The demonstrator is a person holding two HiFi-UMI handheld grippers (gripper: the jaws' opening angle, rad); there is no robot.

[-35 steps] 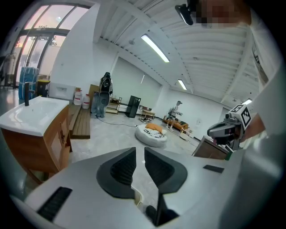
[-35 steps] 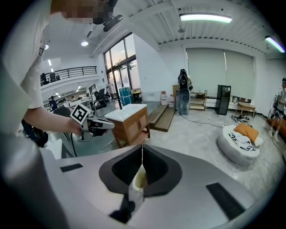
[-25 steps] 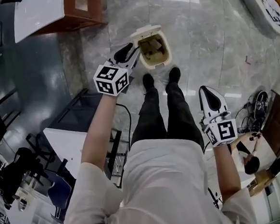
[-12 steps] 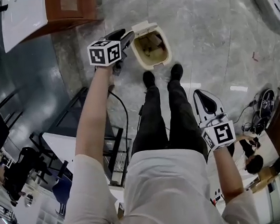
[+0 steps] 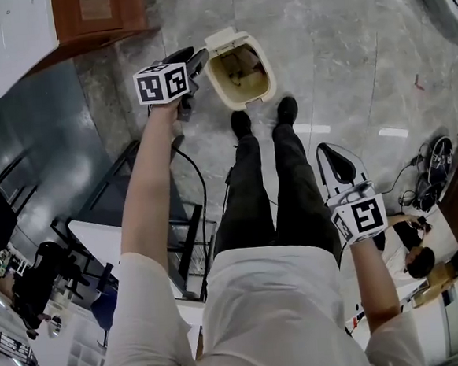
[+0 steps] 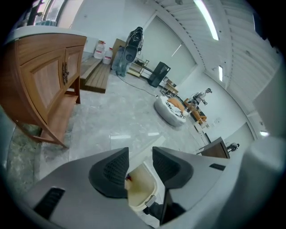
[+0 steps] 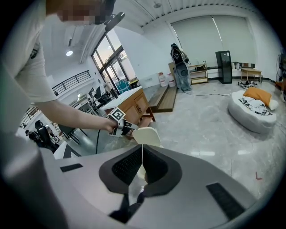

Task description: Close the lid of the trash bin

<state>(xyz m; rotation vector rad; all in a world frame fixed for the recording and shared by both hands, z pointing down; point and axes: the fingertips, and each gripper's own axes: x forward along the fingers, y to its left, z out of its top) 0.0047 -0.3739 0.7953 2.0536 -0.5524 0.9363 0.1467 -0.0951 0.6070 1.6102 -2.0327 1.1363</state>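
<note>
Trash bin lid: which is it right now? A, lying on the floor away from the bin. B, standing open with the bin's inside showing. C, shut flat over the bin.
B: the head view looks straight into the trash bin, and its lid stands raised at the far edge.
</note>
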